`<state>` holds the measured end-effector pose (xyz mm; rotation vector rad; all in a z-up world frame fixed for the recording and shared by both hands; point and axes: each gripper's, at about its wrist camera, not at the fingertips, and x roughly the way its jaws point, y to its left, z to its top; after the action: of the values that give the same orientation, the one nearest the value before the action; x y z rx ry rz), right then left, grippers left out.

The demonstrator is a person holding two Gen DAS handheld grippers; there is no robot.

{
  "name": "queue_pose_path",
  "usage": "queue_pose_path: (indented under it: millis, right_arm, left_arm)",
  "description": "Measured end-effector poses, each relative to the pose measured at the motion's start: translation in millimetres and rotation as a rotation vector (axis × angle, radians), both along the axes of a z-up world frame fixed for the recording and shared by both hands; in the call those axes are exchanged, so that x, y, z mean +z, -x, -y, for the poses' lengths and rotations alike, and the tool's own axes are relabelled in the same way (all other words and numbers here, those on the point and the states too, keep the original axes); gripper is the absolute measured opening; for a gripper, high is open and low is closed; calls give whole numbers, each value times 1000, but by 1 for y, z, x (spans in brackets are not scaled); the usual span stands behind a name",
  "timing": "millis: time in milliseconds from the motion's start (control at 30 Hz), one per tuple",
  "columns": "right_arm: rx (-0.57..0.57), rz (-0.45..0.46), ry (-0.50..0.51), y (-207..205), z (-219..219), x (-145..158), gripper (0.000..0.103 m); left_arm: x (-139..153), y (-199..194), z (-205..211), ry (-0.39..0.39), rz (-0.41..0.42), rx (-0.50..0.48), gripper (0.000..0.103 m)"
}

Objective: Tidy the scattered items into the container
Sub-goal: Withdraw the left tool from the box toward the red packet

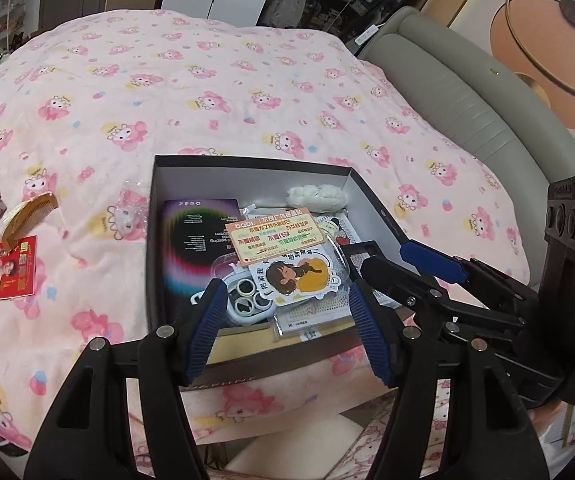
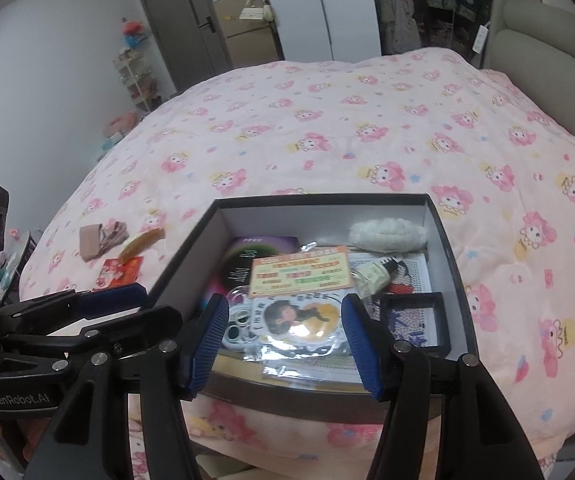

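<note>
Both grippers open above the box, nothing gripped.

The left gripper (image 1: 283, 320) and right gripper (image 2: 283, 340) hover side by side over the near edge of the dark box (image 2: 453, 264), jaws spread wide and empty. Inside the box lie a cartoon-figure sticker pack (image 1: 297, 282), an orange card (image 1: 275, 236), a purple booklet (image 1: 195, 240) and a white fluffy item (image 2: 387, 234). Left of the box, on the pink quilt (image 1: 207, 80), lie a comb (image 1: 27, 216), a red packet (image 1: 5, 270) and beige cloth (image 2: 101, 238).
</note>
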<state>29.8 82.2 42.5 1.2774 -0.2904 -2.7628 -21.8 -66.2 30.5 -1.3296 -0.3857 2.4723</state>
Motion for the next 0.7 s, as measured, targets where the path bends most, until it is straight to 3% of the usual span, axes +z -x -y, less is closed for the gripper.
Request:
queue_pose_path:
  millis: [700]
  right_arm:
    - [105, 57, -38, 23, 95, -9, 55]
  left_arm:
    - [-12, -33, 95, 33, 16, 165, 63]
